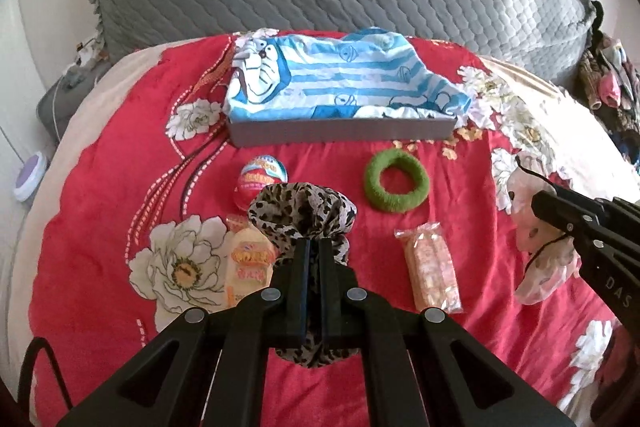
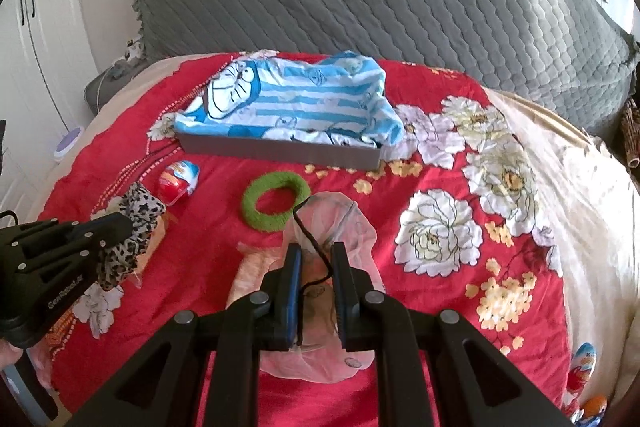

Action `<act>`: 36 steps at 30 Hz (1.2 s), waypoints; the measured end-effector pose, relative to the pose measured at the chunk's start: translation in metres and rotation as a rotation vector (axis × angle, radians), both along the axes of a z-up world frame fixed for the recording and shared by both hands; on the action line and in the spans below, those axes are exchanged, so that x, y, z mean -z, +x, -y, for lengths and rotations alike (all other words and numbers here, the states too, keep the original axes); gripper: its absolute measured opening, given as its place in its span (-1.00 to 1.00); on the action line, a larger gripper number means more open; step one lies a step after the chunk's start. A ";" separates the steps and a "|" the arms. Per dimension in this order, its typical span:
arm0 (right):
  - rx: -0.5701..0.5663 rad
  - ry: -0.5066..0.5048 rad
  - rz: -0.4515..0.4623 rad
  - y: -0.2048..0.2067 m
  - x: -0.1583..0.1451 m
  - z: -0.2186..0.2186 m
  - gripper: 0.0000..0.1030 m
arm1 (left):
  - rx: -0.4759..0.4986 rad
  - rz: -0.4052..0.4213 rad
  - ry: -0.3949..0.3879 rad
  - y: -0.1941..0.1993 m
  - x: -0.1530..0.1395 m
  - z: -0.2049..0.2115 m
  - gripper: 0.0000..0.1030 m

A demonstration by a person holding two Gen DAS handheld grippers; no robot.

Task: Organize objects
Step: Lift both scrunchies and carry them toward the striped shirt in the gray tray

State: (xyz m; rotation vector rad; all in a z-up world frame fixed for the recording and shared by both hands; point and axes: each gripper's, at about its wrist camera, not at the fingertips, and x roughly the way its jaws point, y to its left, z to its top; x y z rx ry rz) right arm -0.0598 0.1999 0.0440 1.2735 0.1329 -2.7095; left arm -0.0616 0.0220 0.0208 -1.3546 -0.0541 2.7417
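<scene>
Red floral bedspread bearing one grey tray, lined with a blue striped cartoon cloth and holding none of the loose items. Not yet stowed, apparently: one green ring scrunchie, two wrapped snack packs, one toy egg. Left gripper clamped on one leopard scrunchie; right gripper closed on one sheer pale scrunchie. Both scrunchies are held above the bedspread.
</scene>
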 end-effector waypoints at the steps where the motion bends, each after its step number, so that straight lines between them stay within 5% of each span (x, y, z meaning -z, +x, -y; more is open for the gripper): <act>1: -0.001 0.000 -0.004 0.000 -0.003 0.001 -0.71 | -0.003 -0.003 -0.001 0.000 -0.003 0.001 -0.92; 17: -0.047 0.016 -0.093 -0.008 -0.072 0.028 -0.71 | -0.023 -0.072 0.003 -0.013 -0.073 0.005 -0.92; 36: -0.073 0.037 -0.157 -0.035 -0.121 0.040 -0.71 | -0.058 -0.127 0.001 -0.053 -0.123 0.015 -0.92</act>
